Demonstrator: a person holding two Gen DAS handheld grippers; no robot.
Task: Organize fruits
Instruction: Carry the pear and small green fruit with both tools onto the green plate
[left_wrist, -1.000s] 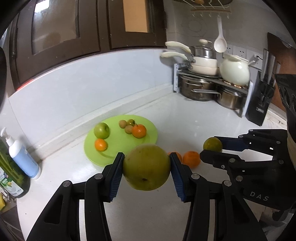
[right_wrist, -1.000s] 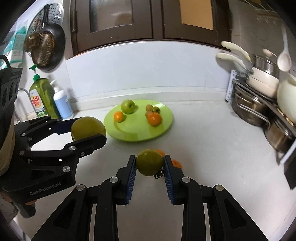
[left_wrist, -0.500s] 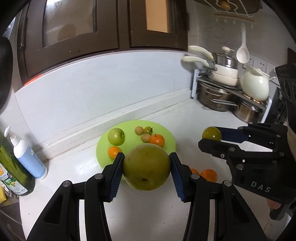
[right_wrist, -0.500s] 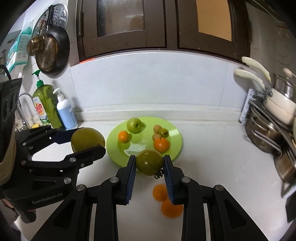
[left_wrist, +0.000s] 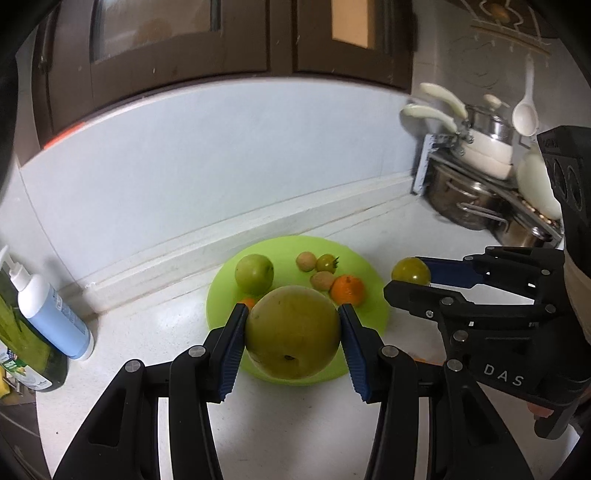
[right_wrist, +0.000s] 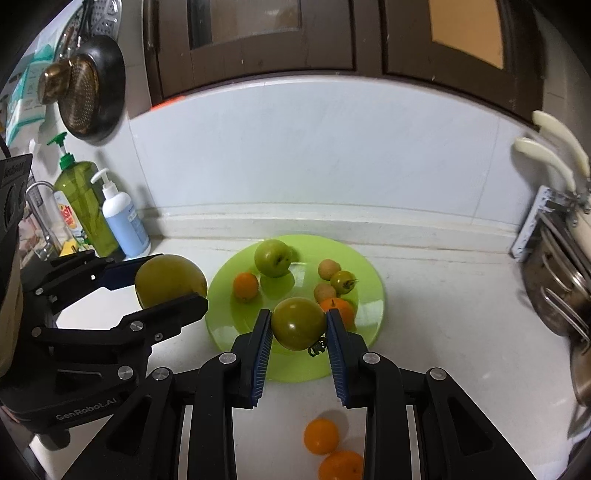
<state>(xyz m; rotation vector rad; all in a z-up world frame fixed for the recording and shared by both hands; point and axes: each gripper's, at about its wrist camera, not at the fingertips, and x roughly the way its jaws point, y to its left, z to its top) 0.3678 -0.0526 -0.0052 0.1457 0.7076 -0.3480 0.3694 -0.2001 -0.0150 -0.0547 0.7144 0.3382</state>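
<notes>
My left gripper (left_wrist: 292, 334) is shut on a large yellow-green pear (left_wrist: 293, 331), held above the near edge of the green plate (left_wrist: 373, 258). My right gripper (right_wrist: 298, 334) is shut on a green tomato (right_wrist: 297, 322), held over the plate's (right_wrist: 364, 258) front part. It also shows in the left wrist view (left_wrist: 410, 271). On the plate lie a green apple (right_wrist: 272, 257), a small orange (right_wrist: 245, 285), another orange (right_wrist: 340, 306), a small green tomato (right_wrist: 342, 281) and two small tan fruits (right_wrist: 328, 268). Two oranges (right_wrist: 320, 435) lie on the counter below my right gripper.
A blue-white pump bottle (right_wrist: 123, 221) and a green soap bottle (right_wrist: 83, 206) stand at the left by the wall. A rack of pots and pans (left_wrist: 476, 184) stands at the right. A pan (right_wrist: 88, 88) hangs on the wall at the upper left.
Both grippers have moved forward toward the plate with their fruits; the plate looms closer and the two counter oranges have dropped beneath the right gripper.
</notes>
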